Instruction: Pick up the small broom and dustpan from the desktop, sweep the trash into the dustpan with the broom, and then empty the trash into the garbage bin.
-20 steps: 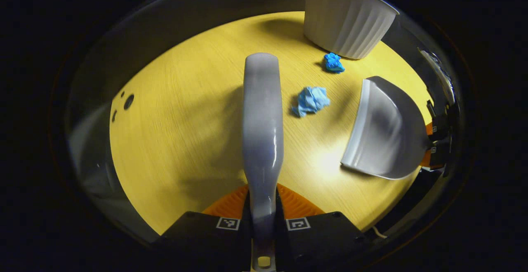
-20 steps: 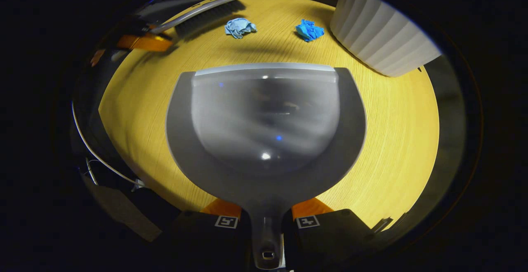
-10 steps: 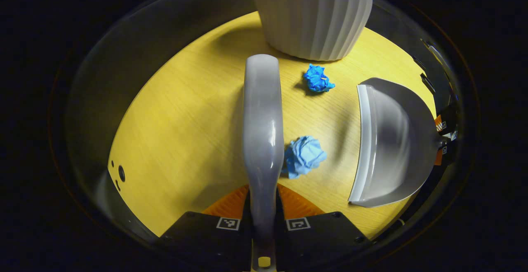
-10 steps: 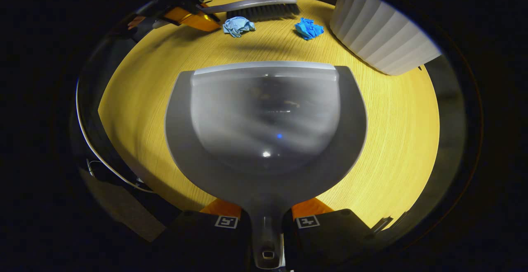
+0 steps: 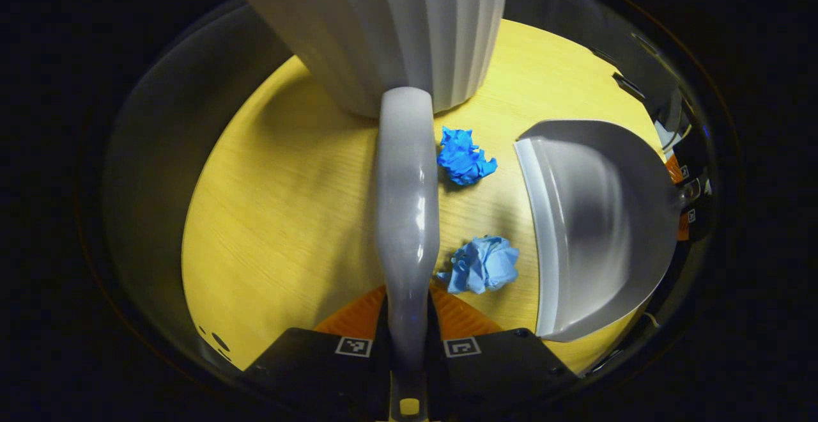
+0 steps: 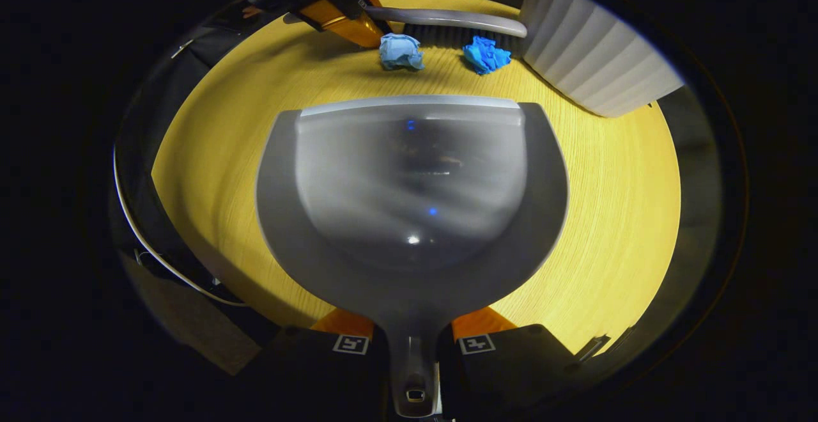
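My left hand-held gripper grips the handle of the small grey broom, both fingers pressed against its sides, with the broom reaching forward over the yellow wooden table until its far end meets the foot of the ribbed white garbage bin. In the left gripper view two crumpled wads of trash lie just to the right of the broom: the bright blue wad near its far end, close to the bin, and the pale blue wad near my fingers, touching or all but touching the broom's side. Beyond them the grey dustpan faces the wads with its open lip, the pale wad just beside that lip. My right hand-held gripper clamps the dustpan's handle between both fingers, and in the right gripper view the pan spreads broad and empty ahead of me, its front edge lying low on the table. Past that edge sit both wads, with the broom's dark bristles directly behind them and the left gripper's orange fingers at the broom's handle end; the bin stands at the upper right, next to the bright blue wad
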A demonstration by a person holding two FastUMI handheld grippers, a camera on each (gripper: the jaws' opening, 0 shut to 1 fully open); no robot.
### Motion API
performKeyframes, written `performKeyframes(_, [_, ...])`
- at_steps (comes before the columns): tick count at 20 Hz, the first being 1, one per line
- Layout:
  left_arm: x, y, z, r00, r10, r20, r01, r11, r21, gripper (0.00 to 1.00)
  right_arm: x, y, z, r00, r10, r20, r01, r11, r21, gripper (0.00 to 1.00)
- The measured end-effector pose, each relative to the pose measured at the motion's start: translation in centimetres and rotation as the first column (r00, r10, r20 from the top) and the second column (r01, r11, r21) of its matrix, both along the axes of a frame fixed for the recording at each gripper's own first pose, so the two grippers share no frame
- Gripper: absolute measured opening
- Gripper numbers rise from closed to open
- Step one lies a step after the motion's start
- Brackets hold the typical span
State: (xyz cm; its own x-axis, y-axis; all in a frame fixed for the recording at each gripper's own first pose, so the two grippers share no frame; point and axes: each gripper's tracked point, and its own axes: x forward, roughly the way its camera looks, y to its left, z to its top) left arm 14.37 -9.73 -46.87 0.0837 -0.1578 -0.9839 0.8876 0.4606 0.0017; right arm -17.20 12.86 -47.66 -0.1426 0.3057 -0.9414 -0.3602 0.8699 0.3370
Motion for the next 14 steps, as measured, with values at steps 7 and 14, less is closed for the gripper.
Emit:
performKeyframes(7, [-5.5, -0.2, 1.2, 0.994, -0.022, -0.106, 0.018, 0.999, -0.040, 0.26, 0.2, 0.3, 0.0, 1.000, 0.006, -0.002, -0.006, 1.000, 0.012, 0.36])
performKeyframes(14, [-10.4, -2.3, 2.4, 0.950, 0.146, -0.277, -0.182, 0.977, -0.112, 0.28, 0.3, -0.1, 0.2, 0.999, 0.005, 0.045, -0.006, 0.999, 0.033, 0.35])
